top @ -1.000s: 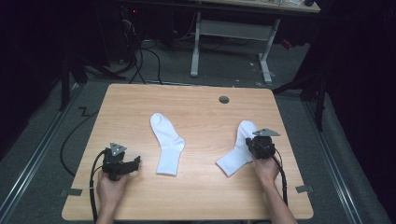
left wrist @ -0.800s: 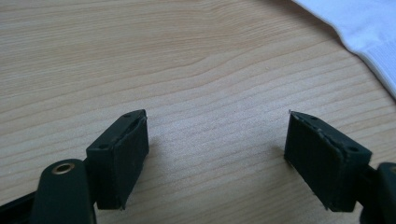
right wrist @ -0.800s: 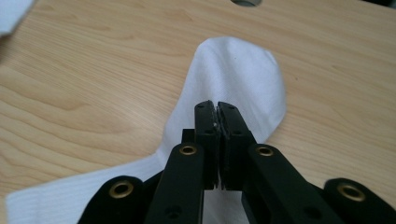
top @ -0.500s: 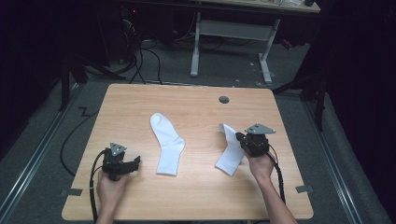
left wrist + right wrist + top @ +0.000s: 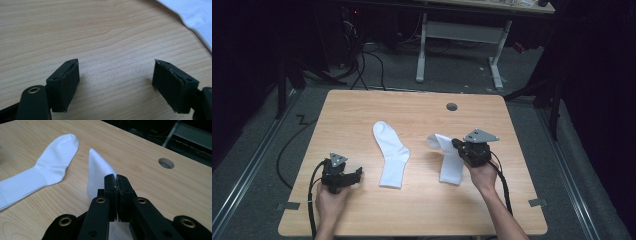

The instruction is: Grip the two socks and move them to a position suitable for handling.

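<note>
White sock [image 5: 447, 155] — toe end pinched in right tool [image 5: 457, 145]

We hold a black gripper in each hand: our left gripper [image 5: 357, 174] and our right gripper [image 5: 455, 144] each carry a grey three-cornered plate on top, dotted with small dark screw holes; a black cable loops from the rear of each and trails back along our bare, sleeveless forearms. Up close, our jaws are flat black bars with brass-ringed pivot holes near the base; they end in blocky matte black pads with small recessed screw holes at the corners; the pad edges look slightly worn and ragged.
</note>
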